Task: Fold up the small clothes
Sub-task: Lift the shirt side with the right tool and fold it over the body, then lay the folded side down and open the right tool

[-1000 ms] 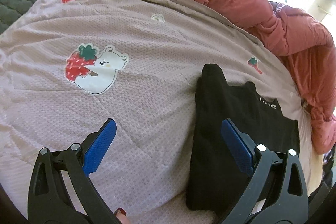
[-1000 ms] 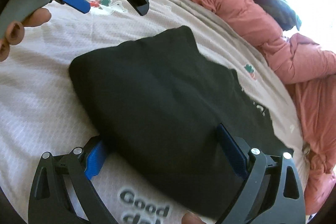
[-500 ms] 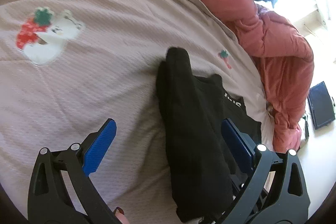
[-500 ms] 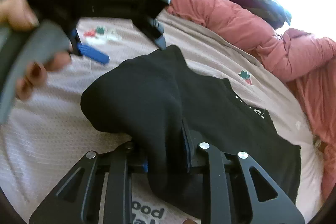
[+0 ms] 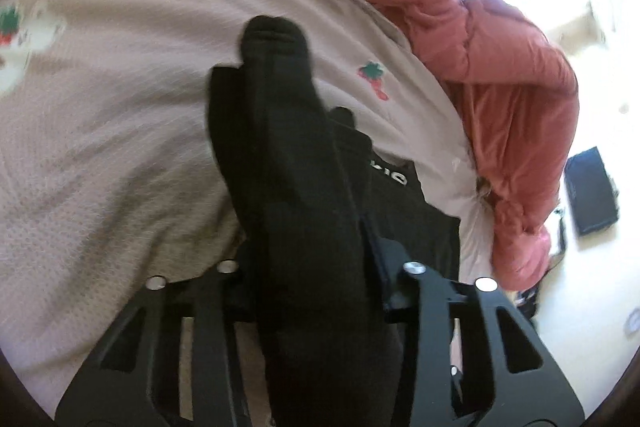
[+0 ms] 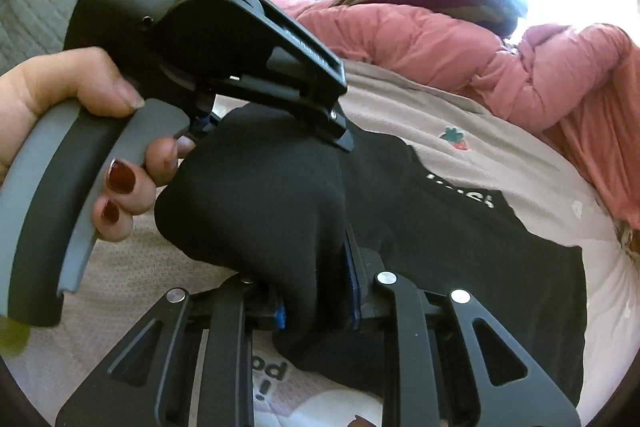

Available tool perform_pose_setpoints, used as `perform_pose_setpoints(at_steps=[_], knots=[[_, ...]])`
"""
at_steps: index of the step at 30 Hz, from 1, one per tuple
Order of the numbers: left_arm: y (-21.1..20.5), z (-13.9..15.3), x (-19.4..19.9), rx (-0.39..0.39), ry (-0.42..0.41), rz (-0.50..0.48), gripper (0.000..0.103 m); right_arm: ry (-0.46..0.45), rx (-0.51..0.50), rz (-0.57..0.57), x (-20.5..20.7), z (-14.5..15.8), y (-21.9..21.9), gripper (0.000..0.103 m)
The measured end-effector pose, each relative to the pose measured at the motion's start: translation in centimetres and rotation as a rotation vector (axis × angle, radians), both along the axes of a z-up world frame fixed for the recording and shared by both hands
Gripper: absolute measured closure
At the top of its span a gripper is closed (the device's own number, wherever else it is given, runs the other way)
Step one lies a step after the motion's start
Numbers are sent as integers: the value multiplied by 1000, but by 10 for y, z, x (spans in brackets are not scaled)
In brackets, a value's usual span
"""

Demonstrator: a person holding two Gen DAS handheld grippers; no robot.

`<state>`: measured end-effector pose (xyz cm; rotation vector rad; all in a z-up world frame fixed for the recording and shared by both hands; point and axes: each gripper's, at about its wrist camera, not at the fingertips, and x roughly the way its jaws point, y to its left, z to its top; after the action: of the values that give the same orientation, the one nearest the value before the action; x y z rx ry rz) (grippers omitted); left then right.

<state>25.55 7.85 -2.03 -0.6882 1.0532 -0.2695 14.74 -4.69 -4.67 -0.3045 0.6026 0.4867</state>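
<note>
Both claws went from gaping wide a second back to clamped on cloth; the left one only just finished closing, and it swung in over the garment from the bare blanket it was hovering above before; the bear print that sat mid-view has slid off toward 9 o'clock.

So now my left claw point(image 5: 312, 267) is pinching a bunched ridge of the black garment point(image 5: 292, 155), which runs from 6 up toward 12 in that view; my right claw point(image 6: 316, 291) is pinching another gathered edge of the same piece, at about 6 in its own view. I reckon I'm holding it at two spots along one side so the edge lifts evenly and I can flop it over onto the flat half, which lies on the pink blanket point(image 5: 120, 115) out toward 3 to 4 o'clock with white lettering showing.

Counting: one black garment; two claws, both gripping it; my left hand point(image 6: 120, 163) wrapped round the other claw's handle at 9 in the right view; one crumpled red duvet point(image 5: 500, 67) heaped at 1 to 3; one dark flat thing on the floor at 3, can't tell what.
</note>
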Motion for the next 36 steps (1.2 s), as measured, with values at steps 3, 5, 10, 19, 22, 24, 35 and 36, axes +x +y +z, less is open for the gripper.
perform_pose_setpoints(at_steps=[3, 5, 10, 19, 22, 24, 35, 36], knots=[[-20, 18, -3, 56, -34, -18, 78, 17, 74, -35, -2, 9, -20, 83], [-34, 31, -4, 90, -53, -26, 78, 14, 109, -55, -4, 14, -32, 83], [-70, 52, -6, 123, -88, -65, 78, 17, 217, -121, -11, 23, -68, 83], [-143, 49, 0, 180, -85, -118, 77, 106, 376, -203, -11, 15, -132, 85], [-165, 43, 3, 210, -72, -141, 77, 142, 426, -228, -11, 8, -151, 85], [-179, 40, 4, 223, -65, -155, 77, 159, 449, -244, -10, 4, -163, 86], [-202, 35, -8, 90, -112, -226, 27, 324, 590, -394, -10, -34, -228, 86], [-198, 39, -11, 95, -125, -222, 27, 350, 632, -398, -12, -38, -236, 86]])
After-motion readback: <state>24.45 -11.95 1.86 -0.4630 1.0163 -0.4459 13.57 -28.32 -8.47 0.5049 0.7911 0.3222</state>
